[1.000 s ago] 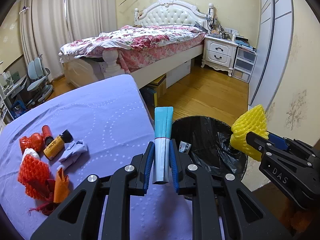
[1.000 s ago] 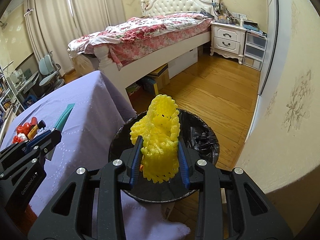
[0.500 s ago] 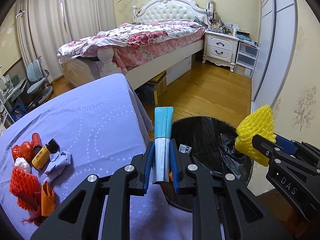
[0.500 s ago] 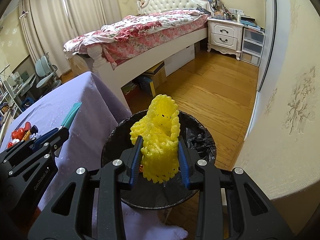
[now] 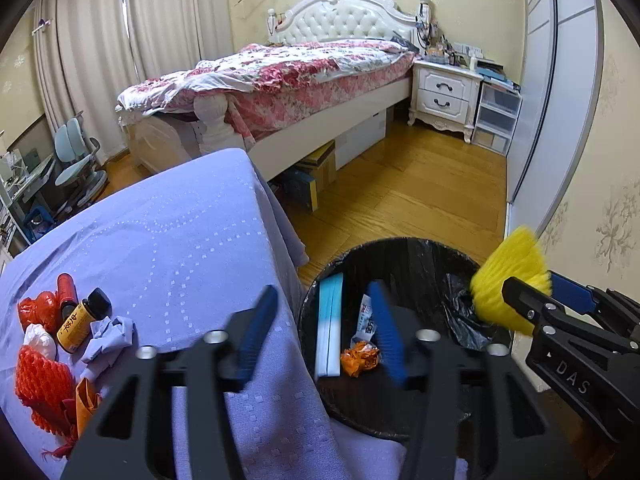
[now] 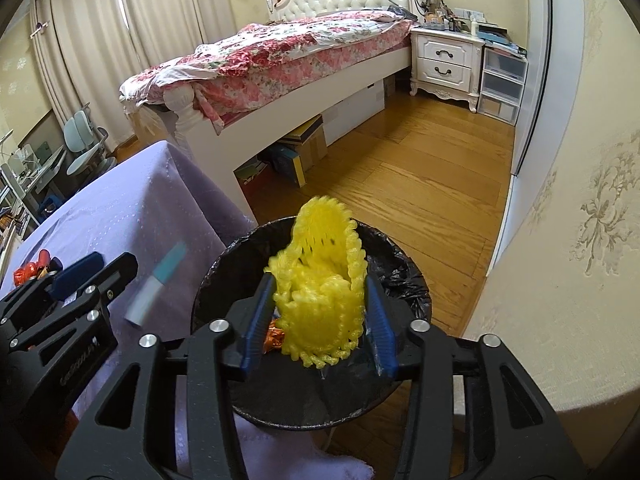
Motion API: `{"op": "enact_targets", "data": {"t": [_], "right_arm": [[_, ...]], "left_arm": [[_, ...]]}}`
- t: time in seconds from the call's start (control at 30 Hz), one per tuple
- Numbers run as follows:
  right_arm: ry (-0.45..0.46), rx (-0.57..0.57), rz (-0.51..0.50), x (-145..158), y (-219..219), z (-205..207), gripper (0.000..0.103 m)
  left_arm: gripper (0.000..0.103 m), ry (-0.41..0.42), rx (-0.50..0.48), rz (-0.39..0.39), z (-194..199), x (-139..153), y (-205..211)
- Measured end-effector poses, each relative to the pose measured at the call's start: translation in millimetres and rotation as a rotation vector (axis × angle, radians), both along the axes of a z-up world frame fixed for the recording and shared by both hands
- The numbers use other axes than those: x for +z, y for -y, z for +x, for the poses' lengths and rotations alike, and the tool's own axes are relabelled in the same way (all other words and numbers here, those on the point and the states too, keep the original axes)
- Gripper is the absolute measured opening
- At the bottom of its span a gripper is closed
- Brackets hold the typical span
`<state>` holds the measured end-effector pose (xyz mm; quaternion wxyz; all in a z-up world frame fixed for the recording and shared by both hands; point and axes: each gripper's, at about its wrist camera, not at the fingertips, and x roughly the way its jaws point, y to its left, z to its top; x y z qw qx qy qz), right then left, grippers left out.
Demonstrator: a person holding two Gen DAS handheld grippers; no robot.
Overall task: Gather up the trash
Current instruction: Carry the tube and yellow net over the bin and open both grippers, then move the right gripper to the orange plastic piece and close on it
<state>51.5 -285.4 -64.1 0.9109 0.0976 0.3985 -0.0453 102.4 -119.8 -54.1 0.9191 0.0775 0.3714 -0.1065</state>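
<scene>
Left wrist view first: the left gripper has just been spreading its jaws and they're wide apart now, with the teal-and-white packet loose between them, touching neither pad, over the one black-lined trash bin. Down in the bin there's one orange wrapper and one printed paper scrap. On the purple tablecloth I count two red foam nets, two small bottles, a crumpled lilac tissue, a white wad and an orange scrap, all well apart from that claw.

Right wrist view: the right gripper has also just been opening, and the one yellow foam net sits between its blue pads above the bin, right pad clearly off it. Farther back are one bed and one nightstand.
</scene>
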Motion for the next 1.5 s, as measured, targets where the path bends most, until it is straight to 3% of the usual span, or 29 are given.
{"op": "enact_targets", "data": {"t": [0.13,0.27,0.73,1.13,1.5], "right_arm": [[0.004,-0.016,-0.001,1,2,0,0.055],[0.007,-0.032,0.003,2,4,-4,0.057],[0.021,-0.010,0.012,13,-15,-17,0.067],[0.010,0.122,0.037,16,-76,-31,0.067],[-0.006,0.321,0.018,19,-165,-36,0.067]], "left_arm": [[0.071,0.025,-0.005,0.006,-4,3,1],[0.075,0.046,-0.002,0.024,-7,8,2],[0.077,0.044,0.062,0.016,-22,25,-37],[0.077,0.038,0.204,0.026,-56,33,-125],[0.077,0.034,0.400,0.027,-83,35,-222]]}}
